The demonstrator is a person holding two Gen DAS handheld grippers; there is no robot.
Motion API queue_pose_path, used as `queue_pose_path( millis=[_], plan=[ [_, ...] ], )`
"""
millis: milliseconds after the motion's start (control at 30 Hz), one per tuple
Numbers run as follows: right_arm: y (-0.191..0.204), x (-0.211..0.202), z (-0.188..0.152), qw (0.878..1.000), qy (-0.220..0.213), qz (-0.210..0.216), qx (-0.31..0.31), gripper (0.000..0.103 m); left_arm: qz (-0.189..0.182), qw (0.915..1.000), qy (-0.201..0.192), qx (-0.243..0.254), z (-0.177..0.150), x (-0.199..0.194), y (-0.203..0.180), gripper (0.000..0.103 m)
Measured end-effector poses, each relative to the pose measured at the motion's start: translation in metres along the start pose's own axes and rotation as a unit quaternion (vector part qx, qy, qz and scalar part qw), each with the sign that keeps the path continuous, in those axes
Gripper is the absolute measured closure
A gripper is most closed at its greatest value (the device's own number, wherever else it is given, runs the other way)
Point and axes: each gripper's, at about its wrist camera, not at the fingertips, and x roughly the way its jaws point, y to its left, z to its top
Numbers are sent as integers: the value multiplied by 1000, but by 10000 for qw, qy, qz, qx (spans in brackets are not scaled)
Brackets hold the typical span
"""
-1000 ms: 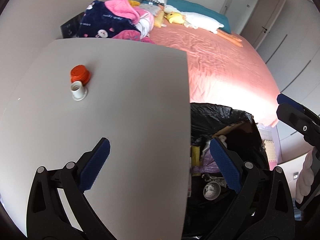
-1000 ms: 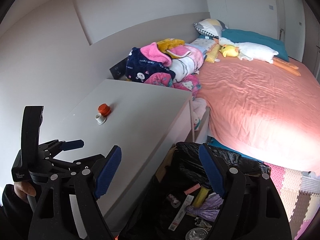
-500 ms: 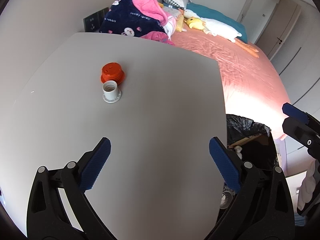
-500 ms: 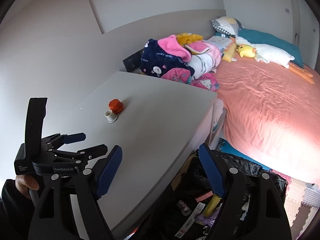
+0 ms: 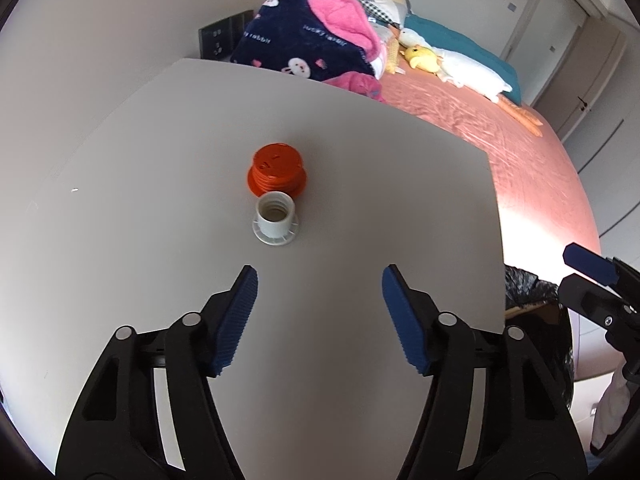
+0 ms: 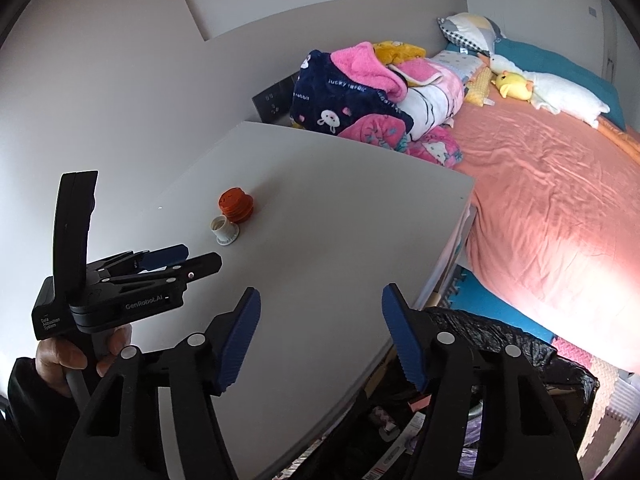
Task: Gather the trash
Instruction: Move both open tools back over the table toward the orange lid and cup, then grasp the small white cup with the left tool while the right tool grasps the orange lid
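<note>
An orange cap [image 5: 277,173] and a white threaded spout [image 5: 275,220] stand side by side, touching, on the white table [image 5: 360,200]. My left gripper [image 5: 320,280] hovers just short of the spout, its jaws closing with nothing between them. In the right wrist view the same cap [image 6: 236,200] and spout [image 6: 224,230] sit farther off, with the left gripper [image 6: 188,258] pointing at them. My right gripper [image 6: 322,300] hangs over the table's near edge, its jaws also closing on nothing.
A bin lined with a black bag [image 6: 520,344] holds several bits of trash beside the table's right edge. Behind lies a bed with a salmon sheet [image 6: 540,200], piled blankets [image 6: 352,96] and plush toys [image 5: 460,68]. A hand [image 6: 56,356] holds the left gripper's handle.
Both grippers have moved in over the table, so cap and spout look larger and nearer. Both pairs of jaws have narrowed. The bin has slid to the right edge of the left wrist view.
</note>
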Motion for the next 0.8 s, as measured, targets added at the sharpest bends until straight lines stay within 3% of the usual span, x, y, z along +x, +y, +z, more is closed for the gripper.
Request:
queue_pose_path(
  millis=[167,467,700,800],
  plan=[
    [5,18,11,10000,57,26,-57,39,63,9999,22,-82,8,11,11,44],
    [15,41,26,9997,134,72,-190,39,42,9999,68,-148,18,31,22,55],
    [25,54,33,9994,175,128,-255,39,-3,9999,69,-74,22,40,25,76],
    [29,59,36,9992,198,163,-298,41,-130,9999,-18,-77,22,39,27,79]
  ],
)
